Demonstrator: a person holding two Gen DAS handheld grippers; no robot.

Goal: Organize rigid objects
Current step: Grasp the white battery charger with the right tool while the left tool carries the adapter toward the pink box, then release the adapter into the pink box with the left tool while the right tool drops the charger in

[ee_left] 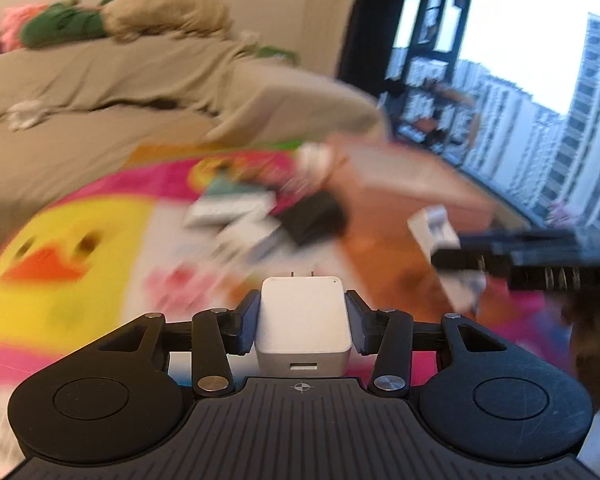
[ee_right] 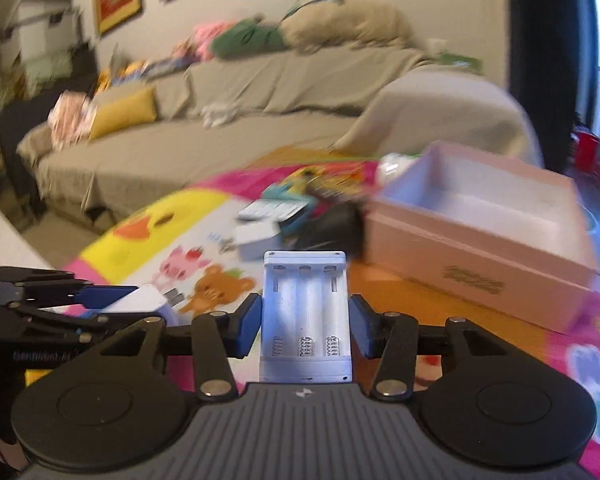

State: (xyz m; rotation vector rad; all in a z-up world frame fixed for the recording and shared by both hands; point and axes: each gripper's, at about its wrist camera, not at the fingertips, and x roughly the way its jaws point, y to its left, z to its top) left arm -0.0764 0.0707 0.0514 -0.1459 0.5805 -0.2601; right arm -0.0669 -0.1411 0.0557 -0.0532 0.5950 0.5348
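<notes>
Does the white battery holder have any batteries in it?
Empty. The battery holder, gripped by the right gripper, shows three bare slots with springs at the near end and no batteries.

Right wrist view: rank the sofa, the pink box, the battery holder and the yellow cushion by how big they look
1. sofa
2. pink box
3. battery holder, shut in the right tool; nearness to the camera inflates it, so its place against the box is unsure
4. yellow cushion
</notes>
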